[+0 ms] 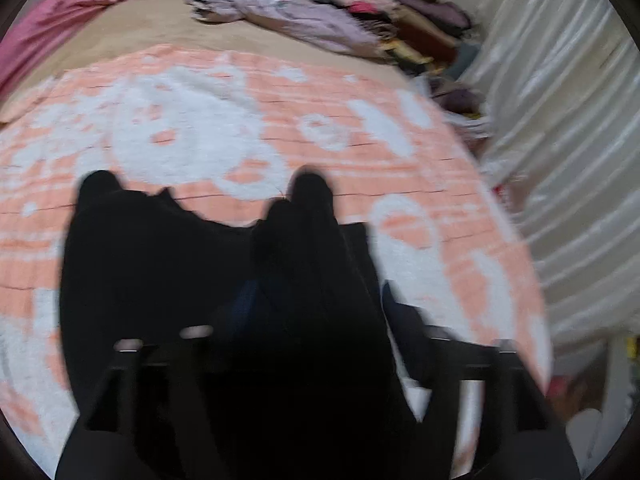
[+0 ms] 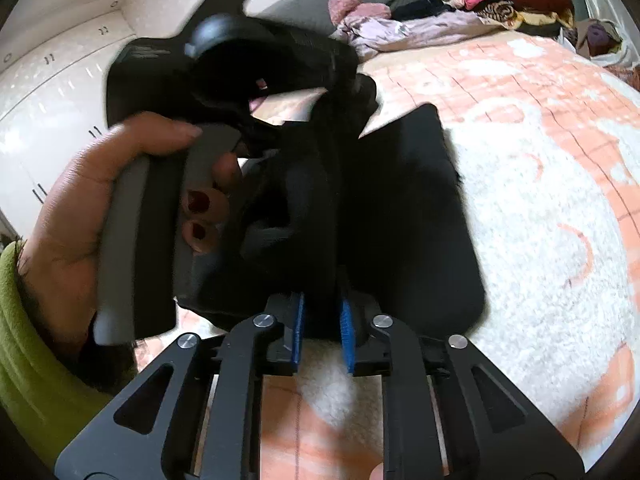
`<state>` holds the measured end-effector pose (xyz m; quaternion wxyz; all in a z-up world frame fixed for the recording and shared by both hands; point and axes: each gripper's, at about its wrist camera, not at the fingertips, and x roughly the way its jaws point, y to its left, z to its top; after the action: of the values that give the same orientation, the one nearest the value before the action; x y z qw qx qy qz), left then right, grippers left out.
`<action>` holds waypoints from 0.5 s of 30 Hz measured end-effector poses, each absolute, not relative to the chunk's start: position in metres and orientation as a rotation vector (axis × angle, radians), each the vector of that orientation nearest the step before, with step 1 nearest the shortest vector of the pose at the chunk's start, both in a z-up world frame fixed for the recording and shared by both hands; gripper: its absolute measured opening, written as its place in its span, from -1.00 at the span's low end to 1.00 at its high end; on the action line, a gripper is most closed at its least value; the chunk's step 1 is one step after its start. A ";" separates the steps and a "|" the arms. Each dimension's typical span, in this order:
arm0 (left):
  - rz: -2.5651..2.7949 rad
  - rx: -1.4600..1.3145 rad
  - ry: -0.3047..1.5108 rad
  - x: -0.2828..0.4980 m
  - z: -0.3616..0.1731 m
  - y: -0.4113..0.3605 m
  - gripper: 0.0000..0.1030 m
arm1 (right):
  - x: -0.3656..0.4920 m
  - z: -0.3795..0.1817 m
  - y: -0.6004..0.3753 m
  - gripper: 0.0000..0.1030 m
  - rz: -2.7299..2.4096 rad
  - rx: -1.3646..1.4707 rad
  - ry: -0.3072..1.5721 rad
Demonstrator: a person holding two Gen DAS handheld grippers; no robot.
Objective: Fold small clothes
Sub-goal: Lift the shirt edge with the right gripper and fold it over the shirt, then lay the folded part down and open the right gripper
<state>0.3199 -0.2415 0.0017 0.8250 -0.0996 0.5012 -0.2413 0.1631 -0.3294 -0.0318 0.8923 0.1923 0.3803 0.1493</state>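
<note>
A black garment [image 1: 180, 264] hangs loosely between the fingers of my left gripper [image 1: 204, 184], low over an orange and white fleecy blanket [image 1: 240, 120]. The two black fingertips stand wide apart, so this gripper is open. In the right wrist view the black garment [image 2: 404, 216] is bunched in front of the camera. My right gripper [image 2: 322, 240] is shut on it, with cloth pinched between the blue pads [image 2: 299, 326]. Its fingertips are hidden in the cloth. Just left of it, a hand [image 2: 72, 208] in a green sleeve holds the grey handle of the left gripper.
A lilac garment [image 1: 288, 16] and a stack of folded clothes [image 1: 404, 4] lie at the far end of the bed. A pink duvet [image 1: 76, 4] lies at the far left and a pale curtain [image 1: 568, 120] hangs to the right. White wardrobe doors [image 2: 60, 80] stand behind the hand.
</note>
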 end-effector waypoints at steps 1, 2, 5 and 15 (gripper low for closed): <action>-0.539 -0.245 1.068 0.318 0.003 -0.240 0.50 | 0.162 -0.034 -0.333 -0.80 0.307 0.408 0.797; -0.563 -0.277 1.060 0.315 0.007 -0.235 0.50 | 0.161 -0.036 -0.336 -0.78 0.307 0.424 0.804; -0.552 -0.269 0.990 0.303 0.021 -0.220 0.50 | 0.157 -0.036 -0.345 -0.69 0.312 0.457 0.806; -0.342 -0.145 0.871 0.260 0.027 -0.137 0.54 | 0.132 -0.010 -0.367 -0.15 0.339 0.470 0.686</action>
<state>0.2598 -0.1369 0.0267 0.8900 -0.0697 0.4194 -0.1646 0.1318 -0.3673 -0.0095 0.9008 0.2272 0.3318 0.1638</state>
